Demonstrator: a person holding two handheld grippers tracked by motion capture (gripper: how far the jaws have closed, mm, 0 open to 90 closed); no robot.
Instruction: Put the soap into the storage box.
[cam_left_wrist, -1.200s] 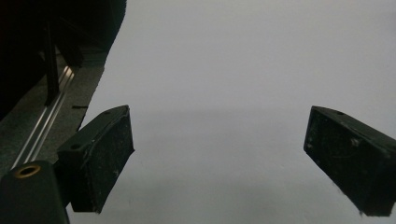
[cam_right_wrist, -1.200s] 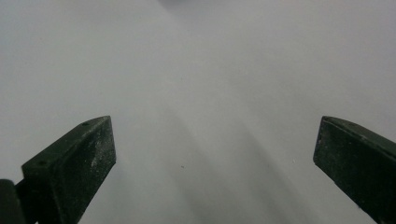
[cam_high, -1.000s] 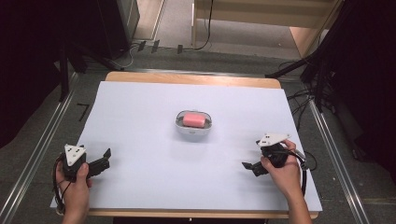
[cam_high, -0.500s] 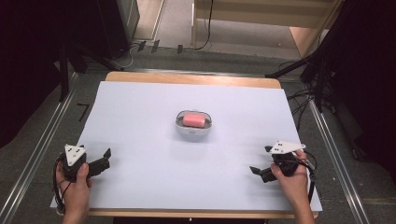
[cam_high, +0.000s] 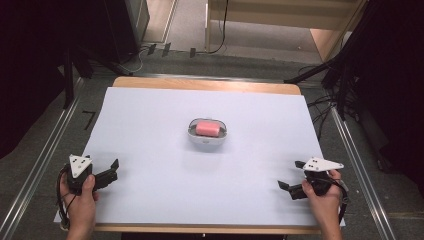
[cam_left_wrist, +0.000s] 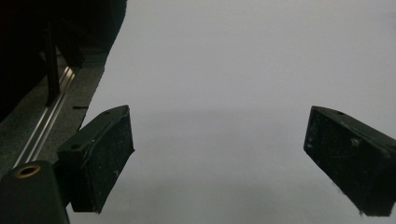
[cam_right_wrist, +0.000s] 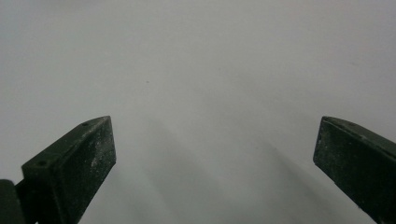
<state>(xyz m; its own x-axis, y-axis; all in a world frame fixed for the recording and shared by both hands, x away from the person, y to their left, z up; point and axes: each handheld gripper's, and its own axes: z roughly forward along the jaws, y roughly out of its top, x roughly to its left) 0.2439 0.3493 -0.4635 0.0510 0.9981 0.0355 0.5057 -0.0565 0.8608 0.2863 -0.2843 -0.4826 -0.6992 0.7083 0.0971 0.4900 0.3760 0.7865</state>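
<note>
Apparently nothing is begun: at 7 o'clock the left gripper and at 5 o'clock the right gripper hold their jaws apart and empty, while the pink block lies in its white dish at the center of the surface.

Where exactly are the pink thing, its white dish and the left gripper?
pink block (cam_high: 207, 128), high view, its top face.
white dish (cam_high: 207, 142), high view, near rim.
left gripper (cam_high: 113, 169), high view, between its open jaws.

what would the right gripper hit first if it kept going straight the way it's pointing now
Probably nothing: the right gripper, jaws open, points left across the bare white table sheet, passing in front of the dish holding the pink soap. Depth is uncertain.
</note>
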